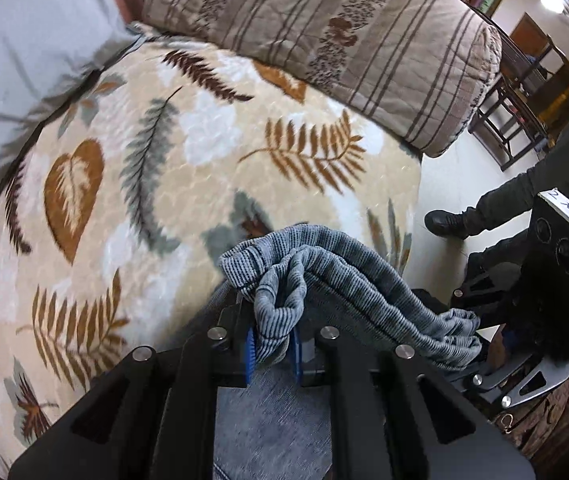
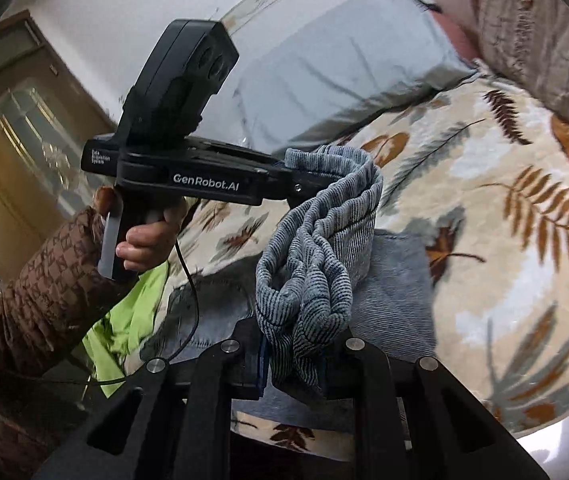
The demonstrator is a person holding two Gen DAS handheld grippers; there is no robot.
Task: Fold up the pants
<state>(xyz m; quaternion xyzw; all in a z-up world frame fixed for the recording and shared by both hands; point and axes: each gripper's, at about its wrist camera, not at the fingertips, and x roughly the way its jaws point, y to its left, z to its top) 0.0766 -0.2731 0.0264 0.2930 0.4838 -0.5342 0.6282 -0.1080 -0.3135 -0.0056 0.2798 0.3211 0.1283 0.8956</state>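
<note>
— Left wrist view: left gripper [image 1: 272, 348] clamped on bunched grey ribbed pants [image 1: 340, 280], blue pads [image 1: 250, 354] pinching the fabric at 6 o'clock.

— Right wrist view: right gripper [image 2: 294, 364] likewise pinched shut on that fabric band, strung toward 12 o'clock.

— Hanging just above the leaf-print blanket [image 1: 156, 200], lower cloth draped onto it.

— Green garment [image 2: 132, 320] at 8 o'clock, pale pillow [image 2: 336, 68] up at 12.

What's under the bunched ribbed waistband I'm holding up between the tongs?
Under the waistband the pants' denim body hangs down onto the leaf-print blanket. A lime-green garment lies beside it. Whatever lies beneath the denim is covered.
</note>
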